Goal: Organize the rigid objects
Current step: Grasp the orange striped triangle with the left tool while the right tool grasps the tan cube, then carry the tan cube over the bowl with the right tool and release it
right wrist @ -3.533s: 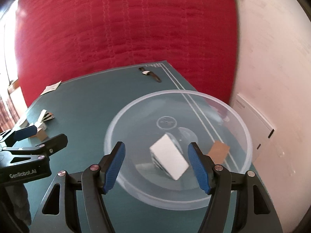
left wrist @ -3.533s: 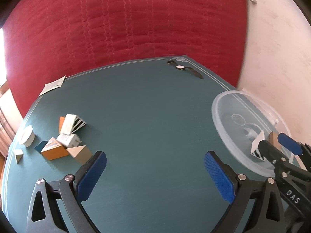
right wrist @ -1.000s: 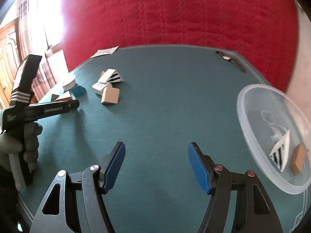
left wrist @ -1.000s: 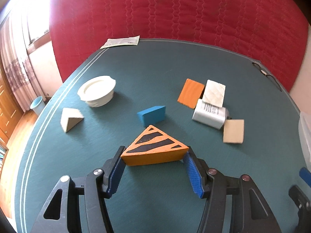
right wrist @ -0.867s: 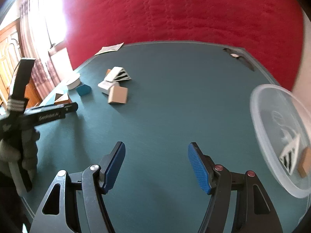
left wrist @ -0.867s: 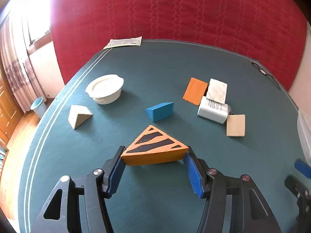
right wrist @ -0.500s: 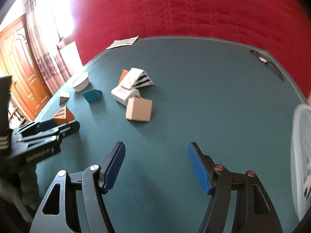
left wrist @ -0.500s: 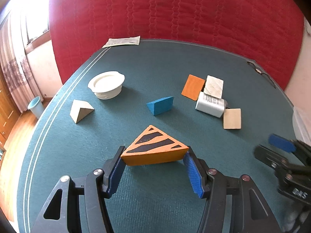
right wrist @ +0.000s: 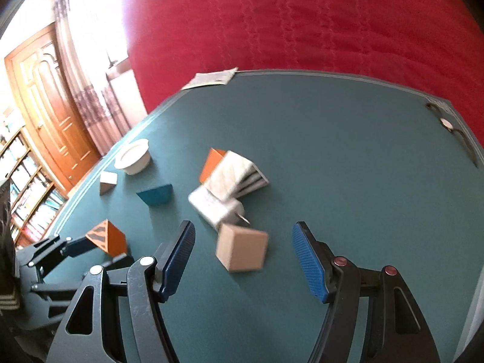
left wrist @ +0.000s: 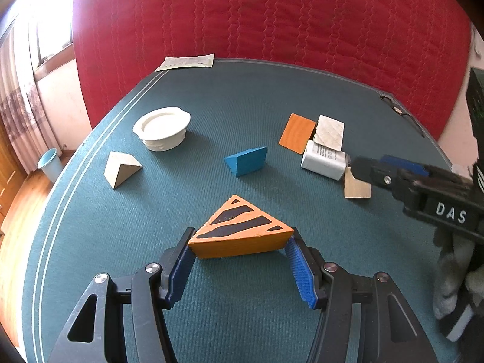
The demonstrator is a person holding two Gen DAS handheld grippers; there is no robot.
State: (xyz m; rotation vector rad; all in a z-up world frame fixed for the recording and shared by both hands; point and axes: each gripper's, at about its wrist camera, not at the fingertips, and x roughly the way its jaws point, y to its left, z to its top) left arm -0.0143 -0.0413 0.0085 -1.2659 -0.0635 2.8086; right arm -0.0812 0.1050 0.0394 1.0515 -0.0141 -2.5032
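My left gripper (left wrist: pixel 239 264) is shut on an orange wedge with black stripes (left wrist: pixel 240 228) and holds it over the green table (left wrist: pixel 90 242). It also shows in the right wrist view (right wrist: pixel 107 237). My right gripper (right wrist: pixel 243 257) is open, its jaws on either side of a tan wooden cube (right wrist: pixel 242 251) without touching it; from the left wrist view it reaches in over that cube (left wrist: pixel 357 186). Behind the cube lie a white charger block (right wrist: pixel 216 208), a white striped wedge (right wrist: pixel 236 175) and an orange tile (right wrist: pixel 213 160).
A blue wedge (left wrist: pixel 246 160), a tan wedge (left wrist: pixel 121 169) and a white round lid (left wrist: pixel 161 127) lie further left. A paper slip (left wrist: pixel 184 62) and a wristwatch (right wrist: pixel 450 130) sit at the far edge. A red quilt (left wrist: pixel 272 15) hangs behind the table.
My right gripper has swung left from the clear bowl to the cluster and now brackets the tan cube. My left gripper still holds the striped wedge, lifted slightly.
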